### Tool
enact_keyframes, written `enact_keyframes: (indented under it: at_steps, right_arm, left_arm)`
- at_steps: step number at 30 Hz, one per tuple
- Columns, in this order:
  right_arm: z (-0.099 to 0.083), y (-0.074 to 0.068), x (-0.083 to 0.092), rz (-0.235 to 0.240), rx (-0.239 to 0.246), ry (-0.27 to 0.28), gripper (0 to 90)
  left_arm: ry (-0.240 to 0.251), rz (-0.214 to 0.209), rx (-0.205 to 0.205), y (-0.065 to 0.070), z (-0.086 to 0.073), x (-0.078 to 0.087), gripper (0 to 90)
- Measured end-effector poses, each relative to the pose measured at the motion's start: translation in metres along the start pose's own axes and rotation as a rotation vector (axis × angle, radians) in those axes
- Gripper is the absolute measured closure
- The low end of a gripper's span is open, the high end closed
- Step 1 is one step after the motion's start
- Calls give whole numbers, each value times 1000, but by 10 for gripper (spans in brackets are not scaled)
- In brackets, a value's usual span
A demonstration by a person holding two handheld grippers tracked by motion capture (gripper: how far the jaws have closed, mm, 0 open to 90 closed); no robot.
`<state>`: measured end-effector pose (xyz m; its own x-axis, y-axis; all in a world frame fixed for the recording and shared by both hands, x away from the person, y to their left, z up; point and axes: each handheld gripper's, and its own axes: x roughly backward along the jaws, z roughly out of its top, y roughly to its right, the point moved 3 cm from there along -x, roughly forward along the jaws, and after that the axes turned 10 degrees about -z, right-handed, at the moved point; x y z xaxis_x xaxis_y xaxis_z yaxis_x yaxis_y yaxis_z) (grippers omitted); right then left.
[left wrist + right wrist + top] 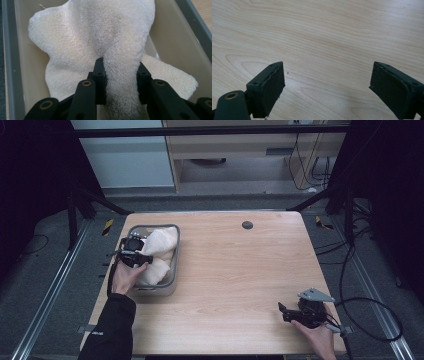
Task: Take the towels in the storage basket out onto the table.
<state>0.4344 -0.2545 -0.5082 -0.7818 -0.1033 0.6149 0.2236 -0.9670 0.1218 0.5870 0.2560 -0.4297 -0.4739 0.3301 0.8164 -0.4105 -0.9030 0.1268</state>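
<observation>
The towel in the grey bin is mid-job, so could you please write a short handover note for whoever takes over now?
Left gripper: shut on a fold of the white towel, pads pressing both sides.
Right gripper: open, holding nothing, over bare table at the near right.
Towel: bunched inside the grey bin at the table's left side.
Done: towel gripped.
Left: probably lifting it out of the bin; the right gripper is free to help.

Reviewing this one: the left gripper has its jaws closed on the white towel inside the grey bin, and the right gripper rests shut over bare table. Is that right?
Not quite. The right gripper is open: the right gripper view shows its jaws wide apart over the bare wooden table. The rest holds: the left gripper pinches a fold of the white towel inside the grey bin.
</observation>
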Motion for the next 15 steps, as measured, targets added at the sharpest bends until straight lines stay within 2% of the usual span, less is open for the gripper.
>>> enact_keyframes:
  at_steps: [8,15]
  right_arm:
    - [0,0,0,0,5,0,121]
    - [0,0,0,2,5,-1,121]
  left_arm:
    - [50,-4,-15,0,2,16,693]
    - [127,-9,-24,4,10,42,698]
